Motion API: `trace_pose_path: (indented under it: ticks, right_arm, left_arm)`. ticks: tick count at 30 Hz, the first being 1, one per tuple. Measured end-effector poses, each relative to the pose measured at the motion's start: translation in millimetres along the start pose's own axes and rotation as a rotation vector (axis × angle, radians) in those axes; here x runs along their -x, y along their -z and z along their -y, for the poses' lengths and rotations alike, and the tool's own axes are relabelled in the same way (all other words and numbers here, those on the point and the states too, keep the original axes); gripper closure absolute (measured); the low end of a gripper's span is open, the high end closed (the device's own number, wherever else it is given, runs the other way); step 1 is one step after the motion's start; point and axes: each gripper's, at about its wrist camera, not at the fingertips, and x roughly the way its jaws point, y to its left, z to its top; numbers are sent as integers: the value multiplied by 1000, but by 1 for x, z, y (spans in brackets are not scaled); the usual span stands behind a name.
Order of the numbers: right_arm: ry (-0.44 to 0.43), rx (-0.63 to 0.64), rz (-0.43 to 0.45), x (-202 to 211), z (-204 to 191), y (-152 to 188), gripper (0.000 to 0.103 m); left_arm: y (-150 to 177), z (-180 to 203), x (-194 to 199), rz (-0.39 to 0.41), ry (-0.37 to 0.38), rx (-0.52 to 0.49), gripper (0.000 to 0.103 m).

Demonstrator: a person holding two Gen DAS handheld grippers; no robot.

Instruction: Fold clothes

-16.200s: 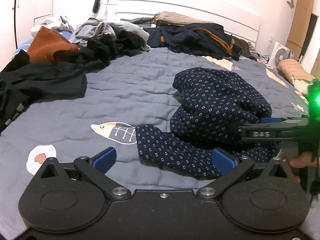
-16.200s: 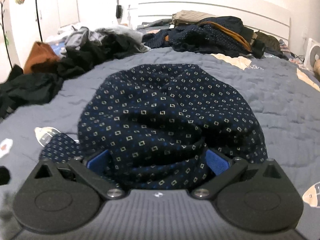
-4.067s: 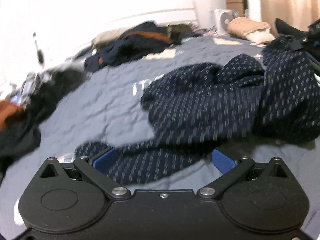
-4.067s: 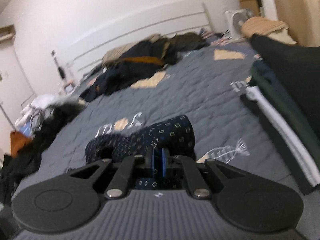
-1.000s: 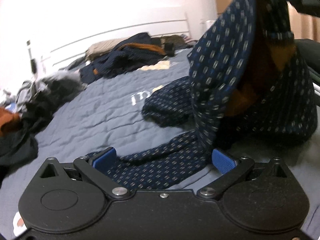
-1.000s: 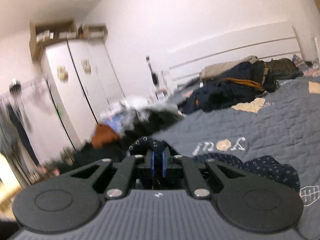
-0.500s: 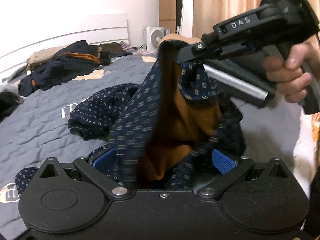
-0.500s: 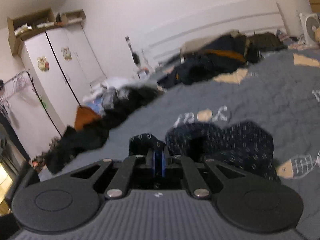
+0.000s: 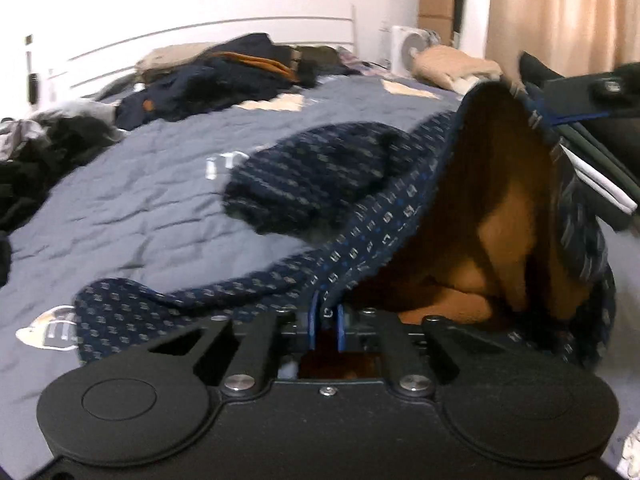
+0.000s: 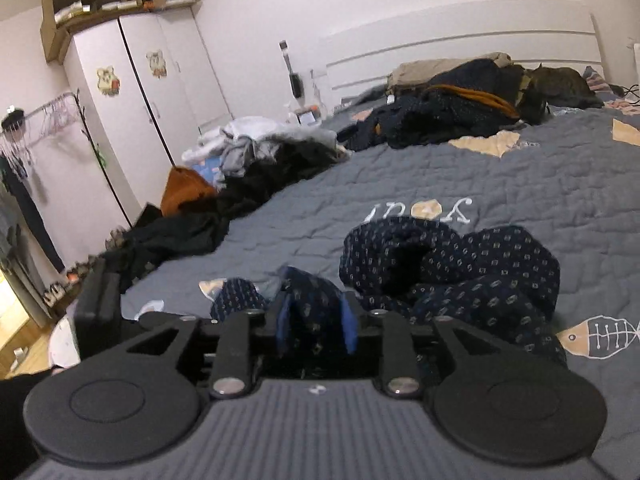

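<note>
A navy garment (image 9: 312, 184) with small square dots and an orange-brown lining (image 9: 460, 208) lies partly on the grey bedspread (image 9: 140, 192). My left gripper (image 9: 325, 316) is shut on its lower hem, a thin fold pinched between the blue pads. To the right the fabric rises in a tent to the right gripper's black body (image 9: 608, 88). In the right wrist view my right gripper (image 10: 316, 320) has its jaws opening, and a bunch of the navy fabric still fills the gap between the pads. The rest of the garment (image 10: 460, 268) is heaped just beyond.
A pile of dark clothes (image 10: 452, 116) lies by the white headboard. More clothes (image 10: 240, 184) run along the bed's left edge, near a white wardrobe (image 10: 132, 92). A folded stack (image 9: 592, 160) sits at the right, with a white fan (image 9: 408, 48) behind it.
My left gripper has gone from wide open to shut on the hem. The right gripper's pads have parted from tightly shut, and it has sunk, so the raised fabric hangs lower.
</note>
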Motion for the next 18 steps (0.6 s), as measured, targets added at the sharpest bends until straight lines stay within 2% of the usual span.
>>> trace_pose_path:
  ticks: [3, 5, 8, 10, 15, 18]
  right_arm:
    - [-6, -28, 44, 13, 8, -5, 74]
    - [10, -45, 65, 18, 13, -8, 72]
    - [50, -63, 65, 18, 20, -7, 67]
    - [89, -60, 41, 14, 23, -5, 66]
    - [188, -25, -24, 5, 27, 3, 65]
    - [215, -28, -46, 1, 32, 7, 65]
  left_arm:
    - [-6, -13, 17, 32, -55, 25, 97]
    - [-8, -25, 29, 36, -55, 55, 97]
    - [-2, -31, 52, 9, -19, 48, 97]
    - [6, -24, 68, -3, 8, 2, 97]
    - [21, 5, 101, -24, 141, -101, 97]
    - [42, 26, 117, -38, 194, -126, 97]
